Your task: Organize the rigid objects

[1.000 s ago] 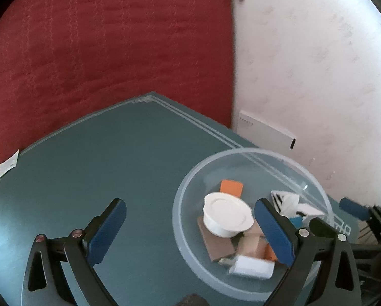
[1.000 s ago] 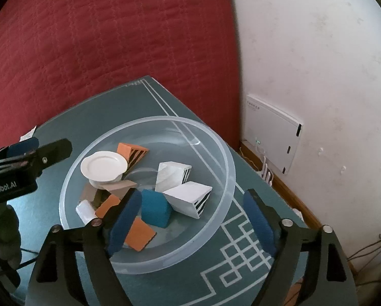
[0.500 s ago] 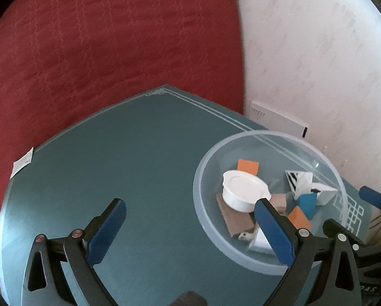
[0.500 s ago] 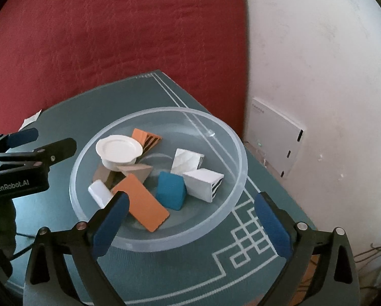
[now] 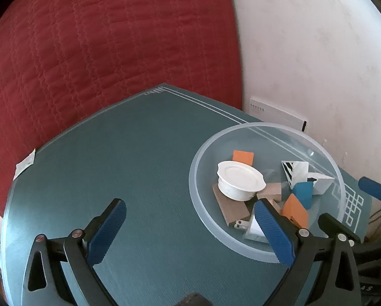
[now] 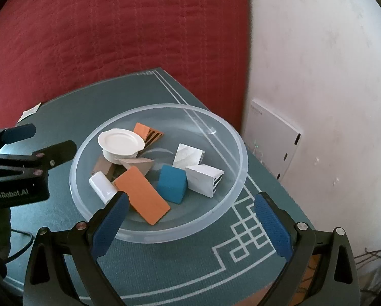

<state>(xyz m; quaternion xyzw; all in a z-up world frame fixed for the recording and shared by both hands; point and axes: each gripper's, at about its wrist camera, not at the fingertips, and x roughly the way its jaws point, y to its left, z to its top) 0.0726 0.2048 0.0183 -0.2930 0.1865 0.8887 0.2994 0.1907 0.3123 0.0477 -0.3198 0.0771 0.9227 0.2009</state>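
Left to right: our left gripper (image 5: 188, 229) hangs spread wide with nothing in it over the bare desk (image 5: 129, 158). The clear bowl (image 6: 239, 150) sits at the right, holding all the blocks: white cup (image 6: 120, 144), orange slab (image 6: 142, 195), blue block (image 6: 172, 183), white striped blocks (image 6: 203, 179). Our right gripper (image 6: 190, 224) is spread and empty too, just near of the bowl. Could be everything's gathered, or waiting to be sorted out. For any grab we'd come straight down on a top piece. Stuff under the cup is hard to make out.
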